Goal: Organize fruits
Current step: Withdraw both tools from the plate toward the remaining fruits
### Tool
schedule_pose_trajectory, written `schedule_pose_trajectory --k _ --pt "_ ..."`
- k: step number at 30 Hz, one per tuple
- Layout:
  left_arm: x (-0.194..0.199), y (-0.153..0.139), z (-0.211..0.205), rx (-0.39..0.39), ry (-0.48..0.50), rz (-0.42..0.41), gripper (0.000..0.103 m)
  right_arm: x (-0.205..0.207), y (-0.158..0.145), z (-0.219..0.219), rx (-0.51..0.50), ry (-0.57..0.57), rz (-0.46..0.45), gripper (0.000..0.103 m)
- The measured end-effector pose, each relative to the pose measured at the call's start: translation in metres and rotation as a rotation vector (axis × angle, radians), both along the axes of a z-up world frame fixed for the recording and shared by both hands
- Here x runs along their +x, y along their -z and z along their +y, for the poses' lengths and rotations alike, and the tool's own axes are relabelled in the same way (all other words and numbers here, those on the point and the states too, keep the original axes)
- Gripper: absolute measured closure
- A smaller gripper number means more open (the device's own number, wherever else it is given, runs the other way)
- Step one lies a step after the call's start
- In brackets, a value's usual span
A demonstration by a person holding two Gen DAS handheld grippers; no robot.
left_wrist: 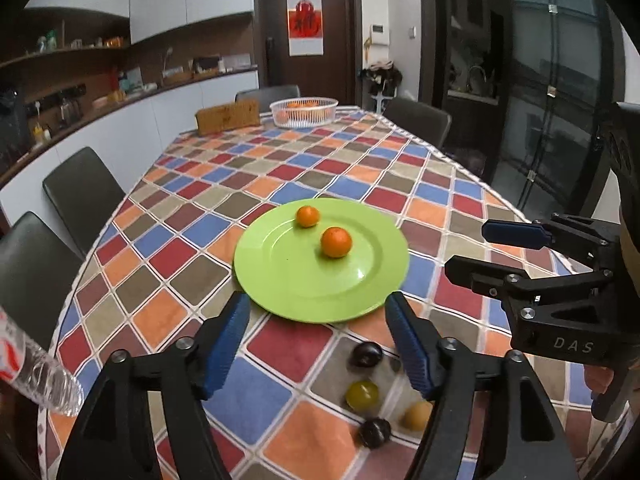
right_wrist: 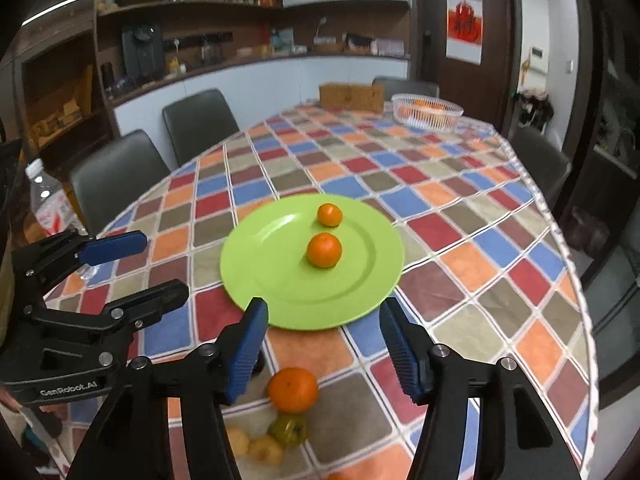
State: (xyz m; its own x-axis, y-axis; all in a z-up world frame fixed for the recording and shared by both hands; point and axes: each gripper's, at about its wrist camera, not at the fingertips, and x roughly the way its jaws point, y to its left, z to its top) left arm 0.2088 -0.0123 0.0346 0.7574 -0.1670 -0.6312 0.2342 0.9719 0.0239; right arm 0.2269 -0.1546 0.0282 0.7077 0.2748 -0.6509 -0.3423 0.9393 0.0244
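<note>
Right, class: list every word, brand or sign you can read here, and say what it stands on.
"DAS": on the right gripper body.
"GenRobot.AI": on the left gripper body.
Red poster on the door: too blurred to read.
Water bottle label: red print, unreadable.

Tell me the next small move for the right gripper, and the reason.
Probably lower the open, empty right gripper over the loose orange just below its fingertips. Two oranges already sit on the green plate, while this one lies on the tablecloth near it.
</note>
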Motion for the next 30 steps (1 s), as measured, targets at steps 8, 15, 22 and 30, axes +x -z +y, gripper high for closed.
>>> schedule_pose_trajectory --k 8,15,22,30 --pt "-0.050 0.001 -0.006 -0.002 -0.013 -0.036 0.023 -0.052 -0.009 -0.016 0.003 0.061 -0.072 0.036" --pt "-0.077 0.015 -0.008 0.045 -0.020 -0.034 0.023 -0.080 0.005 -0.028 0.020 0.138 -0.044 0.036" --pt "-0.093 0.034 -0.013 0.104 0.005 -0.049 0.023 -0.098 0.032 -0.036 0.044 0.189 0.033 0.036" --pt "-0.090 0.059 -0.015 0.134 0.062 -0.003 0.023 -0.105 0.056 -0.036 0.006 0.207 0.077 0.036"
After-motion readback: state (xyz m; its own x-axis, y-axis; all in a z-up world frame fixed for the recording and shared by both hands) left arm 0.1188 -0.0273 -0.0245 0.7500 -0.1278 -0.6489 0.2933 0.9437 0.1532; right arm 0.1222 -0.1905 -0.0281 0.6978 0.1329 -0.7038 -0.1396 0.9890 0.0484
